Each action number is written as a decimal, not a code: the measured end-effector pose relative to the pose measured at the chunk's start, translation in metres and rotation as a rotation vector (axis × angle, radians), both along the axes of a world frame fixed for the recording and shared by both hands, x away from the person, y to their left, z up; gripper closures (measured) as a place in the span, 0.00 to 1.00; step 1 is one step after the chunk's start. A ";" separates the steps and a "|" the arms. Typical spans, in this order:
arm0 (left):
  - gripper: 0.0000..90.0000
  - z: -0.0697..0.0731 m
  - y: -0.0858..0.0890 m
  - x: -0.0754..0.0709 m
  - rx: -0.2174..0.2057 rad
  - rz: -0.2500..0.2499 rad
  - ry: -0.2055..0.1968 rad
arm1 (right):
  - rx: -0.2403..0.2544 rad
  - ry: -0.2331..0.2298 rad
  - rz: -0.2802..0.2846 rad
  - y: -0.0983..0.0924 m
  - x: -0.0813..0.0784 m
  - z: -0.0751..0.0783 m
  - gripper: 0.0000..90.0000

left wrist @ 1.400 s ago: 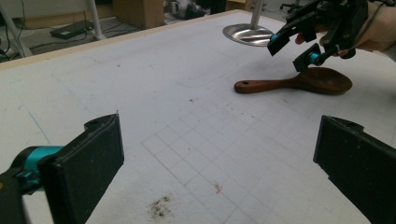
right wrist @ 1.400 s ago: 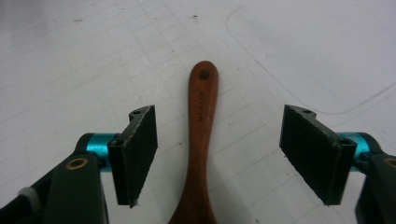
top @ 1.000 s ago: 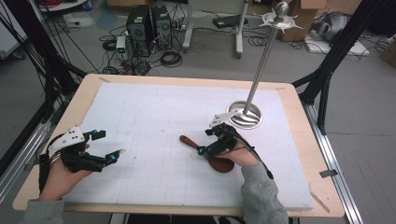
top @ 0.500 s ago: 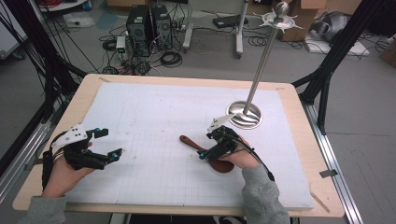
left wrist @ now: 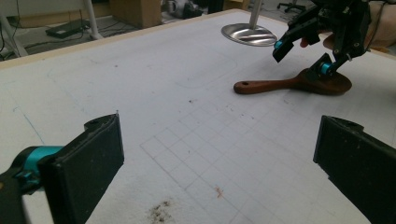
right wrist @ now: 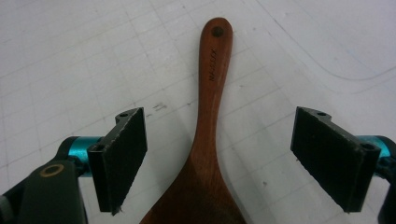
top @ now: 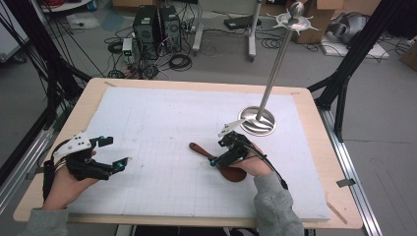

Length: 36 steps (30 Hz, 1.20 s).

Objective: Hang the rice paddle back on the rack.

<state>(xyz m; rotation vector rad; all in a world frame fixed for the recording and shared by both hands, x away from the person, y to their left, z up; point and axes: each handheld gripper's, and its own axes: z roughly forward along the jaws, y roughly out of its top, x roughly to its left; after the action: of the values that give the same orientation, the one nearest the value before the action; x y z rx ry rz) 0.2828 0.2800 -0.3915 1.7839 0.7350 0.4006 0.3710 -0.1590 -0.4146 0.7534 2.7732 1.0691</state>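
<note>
Wooden spatula [right wrist: 212, 140] lies flat on the white worktop [top: 162, 128], handle pointing away from the person, blade nearest the right hand. Right gripper [right wrist: 219, 158] hovers over its neck, fingers [right wrist: 123, 154] spread on either side, not touching, after closing slightly. Left gripper [left wrist: 215, 163] well apart, fingers spread, holding nothing.

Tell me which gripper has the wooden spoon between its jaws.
The right gripper: its open jaws straddle the wooden spoon without touching. The left gripper stands apart over bare mat.
</note>
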 end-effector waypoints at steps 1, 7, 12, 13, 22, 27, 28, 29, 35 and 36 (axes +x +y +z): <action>0.02 0.000 0.001 0.000 0.005 0.001 0.002 | -0.003 0.001 -0.003 0.000 0.000 -0.001 0.19; 0.02 0.001 0.000 -0.002 -0.001 0.002 -0.002 | -0.061 -0.011 0.003 0.005 -0.001 -0.004 0.21; 0.02 -0.001 0.000 0.000 0.008 0.001 0.004 | -0.063 0.000 0.013 0.008 -0.001 -0.004 0.24; 0.02 -0.001 0.000 0.000 0.005 0.004 0.006 | -0.055 0.007 0.011 0.008 -0.001 -0.003 0.24; 0.02 -0.002 0.005 -0.003 -0.002 0.008 0.011 | -0.092 0.018 0.010 0.012 0.001 -0.004 0.31; 0.02 -0.001 0.008 -0.005 -0.005 0.016 0.010 | -0.099 0.012 0.025 0.016 0.003 -0.005 0.34; 0.02 -0.002 0.008 -0.006 -0.004 0.018 0.010 | -0.106 0.022 0.021 0.017 0.003 -0.006 0.37; 0.02 -0.002 0.008 -0.006 -0.008 0.022 0.011 | -0.106 0.022 0.021 0.017 0.003 -0.006 0.37; 0.02 -0.002 0.010 -0.008 -0.003 0.023 0.011 | -0.135 0.052 -0.001 0.019 0.003 -0.006 0.47; 0.02 -0.002 0.010 -0.008 -0.003 0.024 0.010 | -0.141 0.056 0.004 0.019 0.003 -0.007 0.48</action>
<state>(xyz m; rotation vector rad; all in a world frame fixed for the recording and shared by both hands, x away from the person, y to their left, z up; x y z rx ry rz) 0.2749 0.2897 -0.3931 1.7766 0.7646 0.4060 0.3744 -0.1402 -0.4211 0.7720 2.8608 0.8551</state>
